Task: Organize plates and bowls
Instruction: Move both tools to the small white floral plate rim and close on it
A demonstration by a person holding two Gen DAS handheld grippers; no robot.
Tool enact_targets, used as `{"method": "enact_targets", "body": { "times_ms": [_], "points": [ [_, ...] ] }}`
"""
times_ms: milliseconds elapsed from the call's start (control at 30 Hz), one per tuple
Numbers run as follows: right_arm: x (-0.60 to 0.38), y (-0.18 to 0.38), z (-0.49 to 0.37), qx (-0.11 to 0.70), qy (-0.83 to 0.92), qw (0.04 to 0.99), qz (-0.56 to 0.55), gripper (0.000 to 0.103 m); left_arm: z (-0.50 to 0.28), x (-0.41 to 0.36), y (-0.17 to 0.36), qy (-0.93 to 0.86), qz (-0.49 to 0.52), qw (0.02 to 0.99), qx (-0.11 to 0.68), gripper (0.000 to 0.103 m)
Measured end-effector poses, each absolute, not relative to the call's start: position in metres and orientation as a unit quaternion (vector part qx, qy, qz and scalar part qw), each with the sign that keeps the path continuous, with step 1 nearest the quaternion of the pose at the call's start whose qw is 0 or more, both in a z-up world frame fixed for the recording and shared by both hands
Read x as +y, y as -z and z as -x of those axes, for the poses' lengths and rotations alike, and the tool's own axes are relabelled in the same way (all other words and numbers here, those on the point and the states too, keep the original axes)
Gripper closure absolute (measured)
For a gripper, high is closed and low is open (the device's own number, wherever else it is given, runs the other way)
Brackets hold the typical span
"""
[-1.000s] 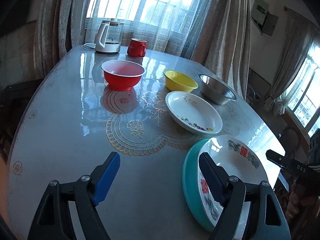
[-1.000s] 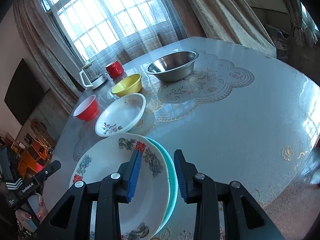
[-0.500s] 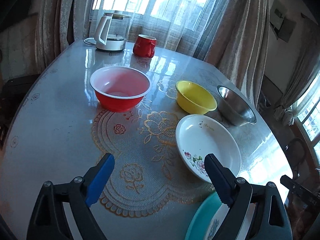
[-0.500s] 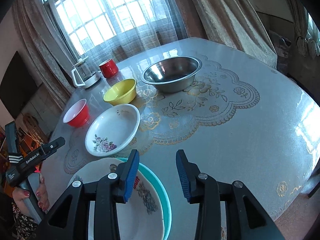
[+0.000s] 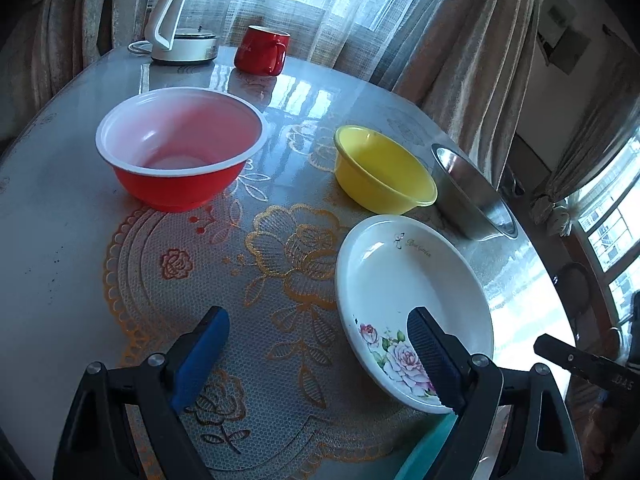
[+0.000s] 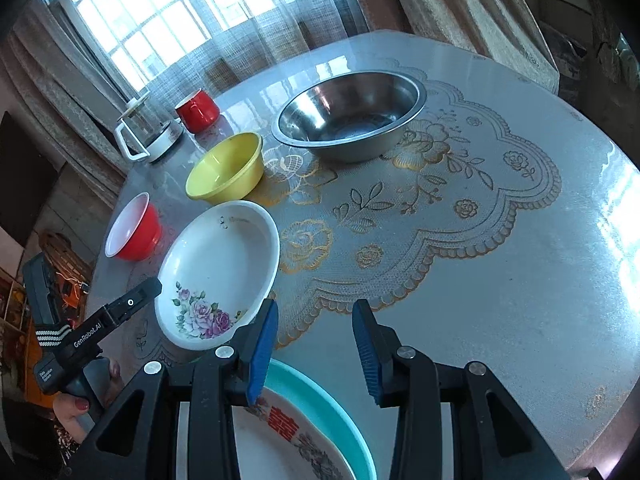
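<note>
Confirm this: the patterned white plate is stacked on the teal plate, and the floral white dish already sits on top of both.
Wrong about the dish. The right wrist view shows the floral white dish resting alone on the table beside the stack; the patterned white plate does lie on the teal plate.

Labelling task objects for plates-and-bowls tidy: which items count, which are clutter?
Job:
red bowl
yellow bowl
steel bowl
floral dish
printed plate
teal plate

Clutter:
kettle
red mug
</note>
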State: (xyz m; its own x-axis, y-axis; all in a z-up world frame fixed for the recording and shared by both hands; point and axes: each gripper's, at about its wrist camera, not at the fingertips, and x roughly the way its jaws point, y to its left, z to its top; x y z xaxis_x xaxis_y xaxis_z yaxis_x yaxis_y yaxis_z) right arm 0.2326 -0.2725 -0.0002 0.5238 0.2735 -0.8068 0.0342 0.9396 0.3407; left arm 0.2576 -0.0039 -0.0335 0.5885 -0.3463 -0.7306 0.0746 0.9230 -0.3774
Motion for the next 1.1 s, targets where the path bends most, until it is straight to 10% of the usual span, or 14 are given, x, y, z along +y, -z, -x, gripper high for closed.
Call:
{"method": "enact_targets", "body": {
  "times_ms": [367,1100],
  "points": [
    [-0.241,0.024,-0.282,0.522,-0.080,0.830,-0.179,0.064,-0.259,-0.008,0.034,0.154,0.153,0.878,0.428,0.016],
    [-0.219,0.039,-0.303,0.544,-0.077,0.825,-0.130,0.083,-0.258,-0.030,0.041,0.177,0.090,0.881,0.429,0.067]
  ]
}}
